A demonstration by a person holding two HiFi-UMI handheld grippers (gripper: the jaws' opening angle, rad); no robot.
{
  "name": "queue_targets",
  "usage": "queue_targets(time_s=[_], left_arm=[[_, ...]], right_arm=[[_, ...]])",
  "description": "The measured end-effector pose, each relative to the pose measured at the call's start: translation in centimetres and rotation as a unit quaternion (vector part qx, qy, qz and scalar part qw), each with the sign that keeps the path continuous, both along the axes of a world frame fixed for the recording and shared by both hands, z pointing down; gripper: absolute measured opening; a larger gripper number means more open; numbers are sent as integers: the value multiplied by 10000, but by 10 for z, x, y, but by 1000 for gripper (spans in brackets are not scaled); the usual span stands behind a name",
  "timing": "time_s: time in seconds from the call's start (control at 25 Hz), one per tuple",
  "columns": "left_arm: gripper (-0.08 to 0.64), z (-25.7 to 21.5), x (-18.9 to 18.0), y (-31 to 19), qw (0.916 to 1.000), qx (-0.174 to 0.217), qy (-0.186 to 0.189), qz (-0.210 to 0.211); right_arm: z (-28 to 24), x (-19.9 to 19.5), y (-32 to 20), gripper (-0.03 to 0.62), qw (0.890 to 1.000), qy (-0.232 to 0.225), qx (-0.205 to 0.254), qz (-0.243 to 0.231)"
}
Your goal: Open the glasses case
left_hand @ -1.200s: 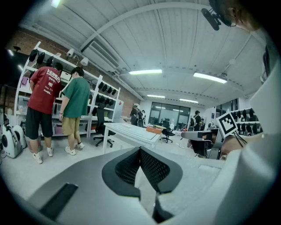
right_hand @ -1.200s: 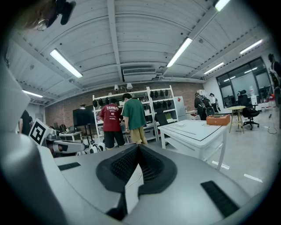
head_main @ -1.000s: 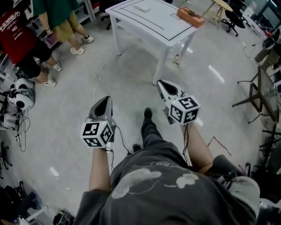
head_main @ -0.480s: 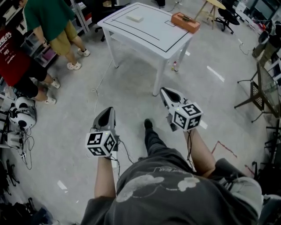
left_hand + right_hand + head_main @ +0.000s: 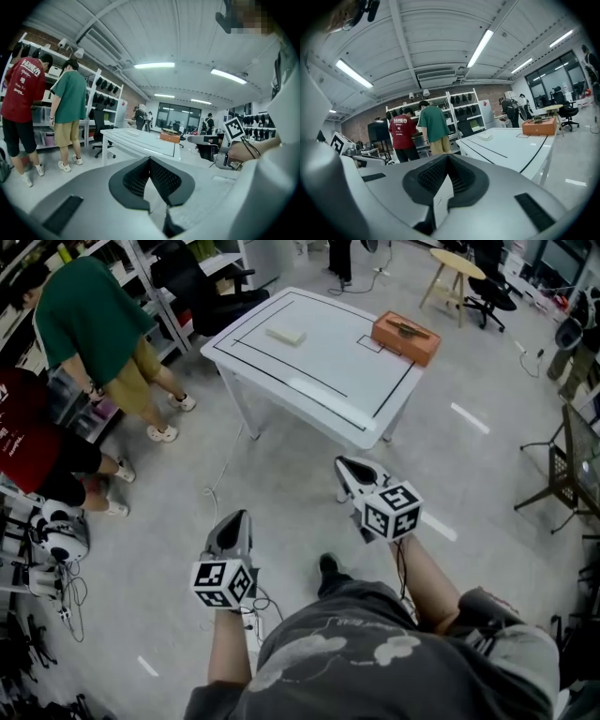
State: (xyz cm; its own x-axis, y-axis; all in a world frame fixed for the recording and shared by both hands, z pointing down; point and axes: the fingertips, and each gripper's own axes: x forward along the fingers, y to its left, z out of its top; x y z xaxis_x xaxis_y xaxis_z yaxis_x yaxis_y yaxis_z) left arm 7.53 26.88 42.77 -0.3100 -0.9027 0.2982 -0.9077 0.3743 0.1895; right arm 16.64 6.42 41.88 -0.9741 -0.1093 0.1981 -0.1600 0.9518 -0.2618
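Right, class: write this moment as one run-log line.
stage: not yet at white table | left gripper: shut, empty | right gripper: shut, empty | orange box: on table, untouched

ceiling strip lights (image 5: 153, 65) are lighting everything brightly; fisheye edges are darkening, glare perhaps streaking the worktop (image 5: 337, 362).

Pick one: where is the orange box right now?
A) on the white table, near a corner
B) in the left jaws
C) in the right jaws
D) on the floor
A: the orange box sits on the white table by its far right corner. The left gripper and right gripper are both shut on nothing, short of the table.
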Motion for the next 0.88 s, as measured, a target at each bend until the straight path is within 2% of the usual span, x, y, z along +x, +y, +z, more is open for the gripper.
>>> queue_targets(time_s=[0.16, 0.4, 0.6, 0.88], left_arm=[[2, 3, -31, -45, 10000, -63, -17, -18], [2, 1, -65, -92, 10000, 16, 73, -42], [2, 1, -90, -127, 10000, -18, 11, 78], [2, 3, -139, -178, 9994, -13, -57, 333]], right_arm=[[2, -31, -45, 2, 10000, 41, 20, -74], [5, -48, -89, 2, 10000, 61, -51, 44], [12, -65, -116, 2, 9998, 144, -84, 85], [10, -110, -150, 2, 9996, 56, -64, 252]])
